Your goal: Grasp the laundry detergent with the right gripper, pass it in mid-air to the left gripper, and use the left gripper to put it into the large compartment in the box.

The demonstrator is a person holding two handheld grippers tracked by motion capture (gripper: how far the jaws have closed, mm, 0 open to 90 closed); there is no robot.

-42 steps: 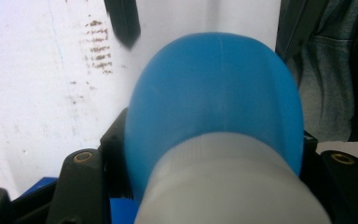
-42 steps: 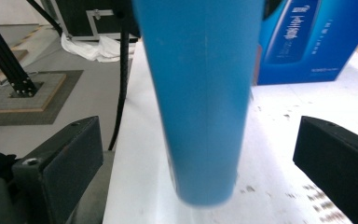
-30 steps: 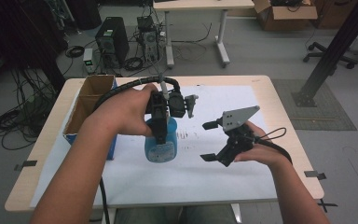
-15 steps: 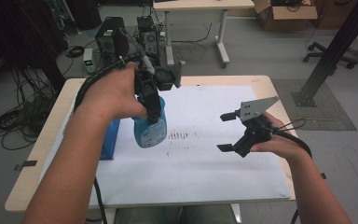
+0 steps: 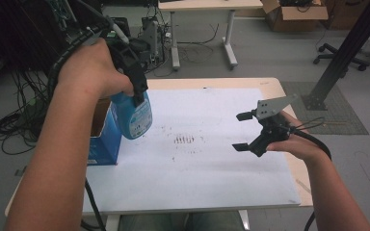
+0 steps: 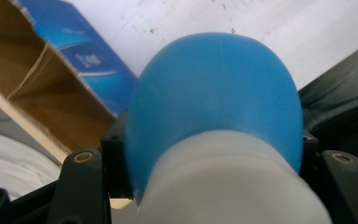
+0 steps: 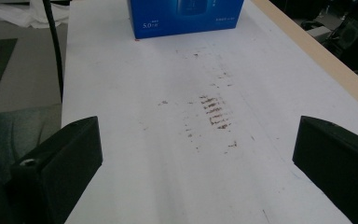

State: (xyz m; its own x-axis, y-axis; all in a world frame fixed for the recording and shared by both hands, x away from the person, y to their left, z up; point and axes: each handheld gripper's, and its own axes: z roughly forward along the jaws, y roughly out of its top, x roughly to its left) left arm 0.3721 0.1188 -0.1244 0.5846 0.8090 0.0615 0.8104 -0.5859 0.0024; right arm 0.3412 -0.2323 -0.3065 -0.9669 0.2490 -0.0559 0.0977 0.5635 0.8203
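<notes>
Blue plastic spray bottle (image 5: 134, 115) lifted in my left gripper (image 5: 136, 86).
Its jaws clench the bottle above the blue cardboard box (image 5: 105, 139); my right gripper (image 5: 241, 131) hangs released, empty.

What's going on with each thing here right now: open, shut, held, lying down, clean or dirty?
Left hand-held gripper: shut on the blue bottle, raised above the table.
Blue bottle: held in the air, hanging beside the blue box.
Right hand-held gripper: open, holding nothing, over the white sheet.
Blue box: standing at the table's left edge, top flaps open.
White sheet: lying flat, marked with brown smudges.
</notes>
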